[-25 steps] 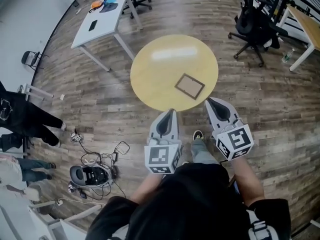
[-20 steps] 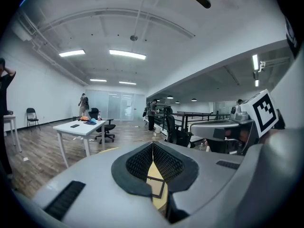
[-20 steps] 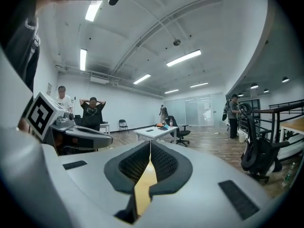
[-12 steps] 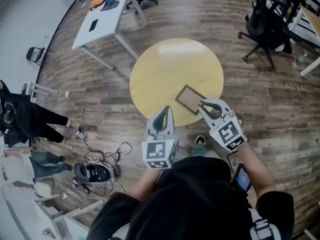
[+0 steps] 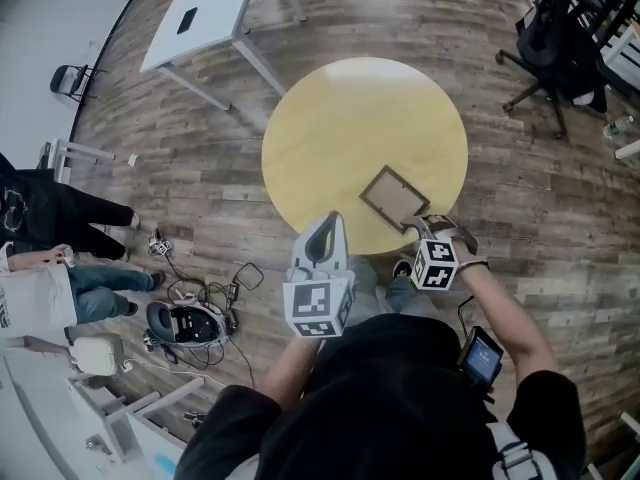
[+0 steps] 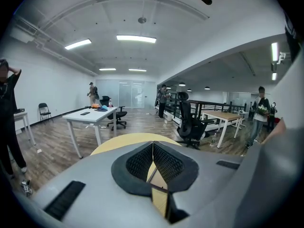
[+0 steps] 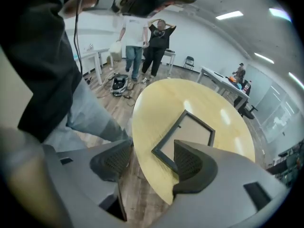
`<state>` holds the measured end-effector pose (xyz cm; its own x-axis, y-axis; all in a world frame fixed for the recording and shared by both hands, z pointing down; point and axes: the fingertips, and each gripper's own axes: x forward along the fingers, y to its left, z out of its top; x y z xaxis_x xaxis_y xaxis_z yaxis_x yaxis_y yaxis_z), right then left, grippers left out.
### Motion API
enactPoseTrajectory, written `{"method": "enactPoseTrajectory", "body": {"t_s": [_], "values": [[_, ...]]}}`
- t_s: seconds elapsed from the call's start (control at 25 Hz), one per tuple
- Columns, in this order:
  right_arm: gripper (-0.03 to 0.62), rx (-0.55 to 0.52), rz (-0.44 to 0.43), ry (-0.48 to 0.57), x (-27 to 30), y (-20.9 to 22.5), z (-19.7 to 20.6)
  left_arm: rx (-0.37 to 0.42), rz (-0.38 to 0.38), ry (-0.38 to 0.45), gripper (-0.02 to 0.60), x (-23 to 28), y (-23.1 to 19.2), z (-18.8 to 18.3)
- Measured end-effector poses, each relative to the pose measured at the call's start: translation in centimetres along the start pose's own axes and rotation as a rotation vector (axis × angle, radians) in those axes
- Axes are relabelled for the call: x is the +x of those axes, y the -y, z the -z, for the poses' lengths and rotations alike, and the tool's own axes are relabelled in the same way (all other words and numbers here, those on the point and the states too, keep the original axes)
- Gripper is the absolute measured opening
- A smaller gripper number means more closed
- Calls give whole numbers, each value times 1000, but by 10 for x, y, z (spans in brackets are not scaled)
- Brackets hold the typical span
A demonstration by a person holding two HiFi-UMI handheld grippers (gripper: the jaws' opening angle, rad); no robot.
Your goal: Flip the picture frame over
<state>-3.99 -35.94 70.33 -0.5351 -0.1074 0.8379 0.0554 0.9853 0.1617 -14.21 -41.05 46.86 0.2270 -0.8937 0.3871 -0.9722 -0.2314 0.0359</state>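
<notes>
Picture frame [image 5: 392, 196] lies flat on the near right part of the round table [image 5: 340, 128], turned at a slant so that one corner points toward the person. It is a rectangle with a thin dark border around a plain tan panel; in the right gripper view the frame [image 7: 190, 129] shows that panel dull and without shine.

At the left, the left gripper [image 5: 334, 220] hangs over the near rim of the table, just beside the frame's left side but apart from it. Its jaws are pressed together with nothing between them, and its own view shows the ribbed black pads of the left gripper [image 6: 153, 148] meeting along a line. To the right, the right gripper [image 5: 420, 226] sits at the frame's near corner. Its jaws stand wide apart: in the view of the right gripper [image 7: 152, 158] one pad is off the table edge, over the floor, and the other lies over the frame's corner. Whether that pad touches the frame cannot be told.

The frame's near corner is close to the table rim; beyond it the tabletop is bare, smooth pale yellow, with a soft glare. Around the table runs a wood plank floor [image 5: 200, 178]. A white desk [image 5: 200, 23] stands well apart at far left and a black office chair [image 5: 560, 38] at far right.
</notes>
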Motion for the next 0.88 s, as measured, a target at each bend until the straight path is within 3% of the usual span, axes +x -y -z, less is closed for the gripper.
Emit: {"method": "enactPoseTrajectory", "body": {"t_s": [0.24,0.44,0.6,0.8,0.88], "values": [[275,-198,-23,-127,34,-8,24,-2,-23,-33,21,8,-23,13],[273,-182,-84,-112,24,-26,25,-11,-24,-40,21,3,-26,17],[273,-188,29,-97,23,-17,22,-12,-9,-51,21,2,-22,20],[270,-386,209,-120,36,-9,22,15,27,-56,21,3,-8,19],[229,-406,259,-113,37,-1,19,28,30,-41,21,5,-6,15]]}}
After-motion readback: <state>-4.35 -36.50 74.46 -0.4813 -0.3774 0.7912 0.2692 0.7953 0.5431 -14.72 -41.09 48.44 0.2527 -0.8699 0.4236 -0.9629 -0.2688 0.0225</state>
